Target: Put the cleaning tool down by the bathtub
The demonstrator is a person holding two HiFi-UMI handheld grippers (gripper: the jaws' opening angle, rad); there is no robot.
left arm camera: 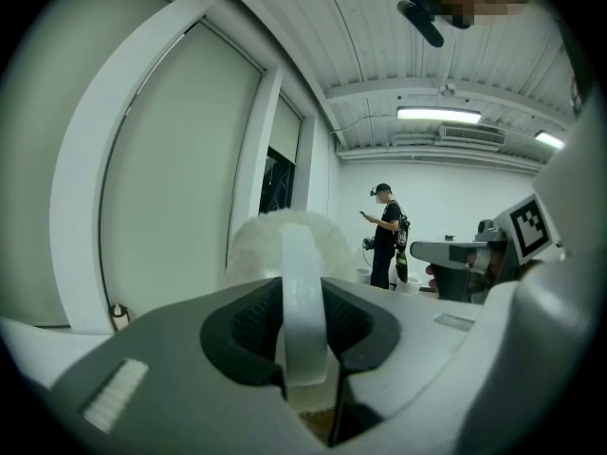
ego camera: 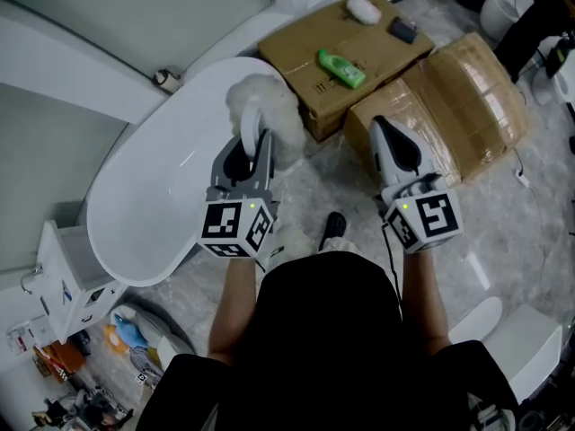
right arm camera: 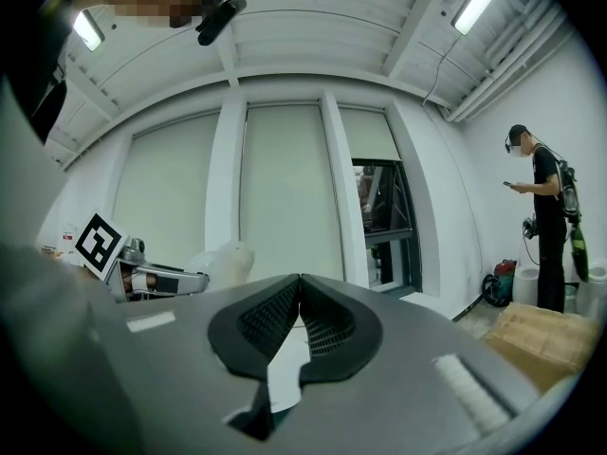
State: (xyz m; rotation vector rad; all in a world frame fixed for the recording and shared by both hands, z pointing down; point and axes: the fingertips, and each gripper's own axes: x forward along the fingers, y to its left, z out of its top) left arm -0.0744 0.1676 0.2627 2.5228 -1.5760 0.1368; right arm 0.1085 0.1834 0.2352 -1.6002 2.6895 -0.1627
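Note:
The cleaning tool has a fluffy white head [ego camera: 263, 106] on a flat white handle. My left gripper [ego camera: 254, 144] is shut on that handle and holds the tool upright over the near right rim of the white bathtub [ego camera: 153, 196]. In the left gripper view the handle [left arm camera: 302, 292] stands pinched between the dark pads, with the fluffy head [left arm camera: 251, 249] above them. My right gripper [ego camera: 381, 124] hovers to the right, above the floor in front of the boxes. Its jaws [right arm camera: 297, 285] are shut with nothing between them.
Two cardboard boxes [ego camera: 359, 43] [ego camera: 463, 97] stand on the marble floor right of the tub; the far one carries a green bottle [ego camera: 341, 68], a white object [ego camera: 363, 9] and a dark one [ego camera: 402, 30]. A white cabinet [ego camera: 72, 285] stands at the tub's near end. A person [right arm camera: 545, 226] stands farther off.

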